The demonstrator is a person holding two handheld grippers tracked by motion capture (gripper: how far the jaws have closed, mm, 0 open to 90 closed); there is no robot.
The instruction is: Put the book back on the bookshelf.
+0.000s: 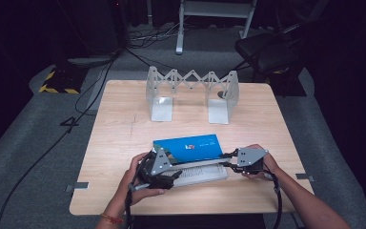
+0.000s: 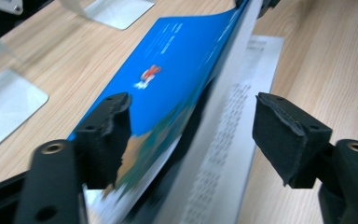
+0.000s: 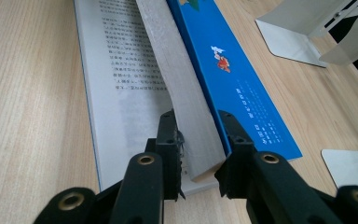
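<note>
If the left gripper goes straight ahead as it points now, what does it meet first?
Probably the book: the open left gripper has its raised blue cover and page block directly ahead, between its jaws. Depth is unclear.

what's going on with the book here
A person works a blue-covered book near the front of a wooden table. The right gripper is shut on the book's thick block of pages, lifted off an open printed page. The left gripper straddles the other end, jaws open. A metal expandable bookend rack stands behind.

Your wooden table point(image 1: 124, 138) carries an open book point(image 1: 195, 160) lying near you, with the metal bookend rack point(image 1: 193, 93) standing beyond the book.
</note>
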